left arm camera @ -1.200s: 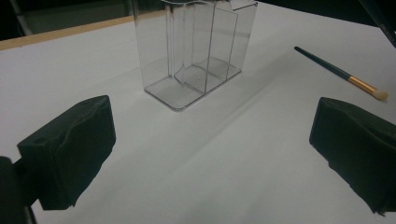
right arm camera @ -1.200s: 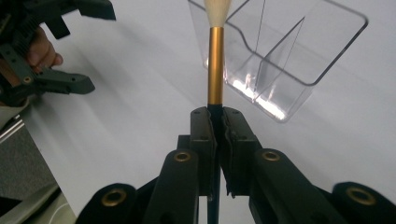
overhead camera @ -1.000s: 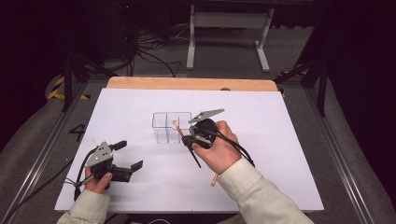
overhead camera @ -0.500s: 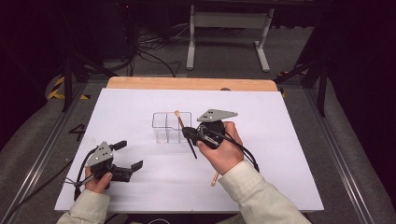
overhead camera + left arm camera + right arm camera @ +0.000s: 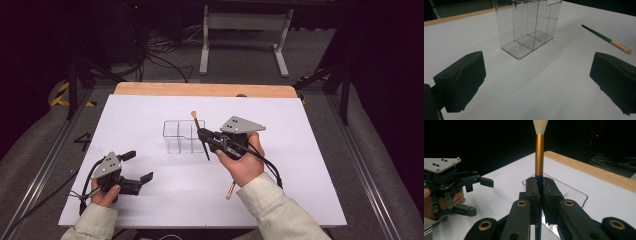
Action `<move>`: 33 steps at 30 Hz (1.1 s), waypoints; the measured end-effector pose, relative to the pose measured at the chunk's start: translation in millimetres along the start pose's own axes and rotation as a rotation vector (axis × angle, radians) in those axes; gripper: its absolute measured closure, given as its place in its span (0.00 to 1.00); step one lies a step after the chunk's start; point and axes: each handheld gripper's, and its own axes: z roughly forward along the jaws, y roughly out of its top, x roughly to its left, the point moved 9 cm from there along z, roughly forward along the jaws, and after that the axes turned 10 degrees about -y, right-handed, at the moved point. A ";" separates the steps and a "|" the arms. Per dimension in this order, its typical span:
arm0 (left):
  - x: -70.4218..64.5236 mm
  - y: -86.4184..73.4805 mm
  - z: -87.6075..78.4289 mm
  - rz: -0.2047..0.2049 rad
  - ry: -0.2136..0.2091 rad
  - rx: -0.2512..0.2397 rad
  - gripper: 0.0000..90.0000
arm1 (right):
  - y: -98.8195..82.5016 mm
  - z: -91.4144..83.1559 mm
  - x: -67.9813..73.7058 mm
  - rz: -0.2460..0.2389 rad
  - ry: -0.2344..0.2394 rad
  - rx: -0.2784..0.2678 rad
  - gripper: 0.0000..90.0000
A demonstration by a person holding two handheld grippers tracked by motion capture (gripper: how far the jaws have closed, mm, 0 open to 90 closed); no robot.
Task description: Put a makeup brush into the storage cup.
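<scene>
A clear acrylic organizer with several compartments stands mid-table. My right gripper is shut on a makeup brush by its dark handle. Its gold ferrule and cream bristles point up, and it hangs tilted at the organizer's right end. A second brush lies flat on the table near the right wrist. My left gripper rests open at the front left, nothing between its pads, aimed at the organizer.
A white sheet covers the table, and a bare wooden strip runs along its far edge. A metal stand and cables sit on the floor beyond. Rails flank the table on both sides.
My right hand has turned and shifted slightly right, lifting the held brush a little beside the organizer. The left gripper and the brush on the table have stayed put.
</scene>
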 end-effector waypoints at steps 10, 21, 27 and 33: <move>-0.2 0.0 0.2 0.001 -0.002 0.000 0.01 | 10.0 -5.4 -8.0 -0.009 0.004 -0.106 0.93; -0.2 -0.3 -0.6 0.007 -0.001 0.004 0.01 | 14.2 1.9 -12.9 -0.008 0.011 -0.174 0.93; -0.2 -0.4 -0.2 0.003 -0.002 0.002 0.01 | 14.6 11.9 -13.0 -0.018 0.009 -0.182 0.93; 0.0 -0.6 -0.4 0.003 -0.003 0.004 0.01 | 18.5 21.5 -16.3 -0.011 0.004 -0.194 0.93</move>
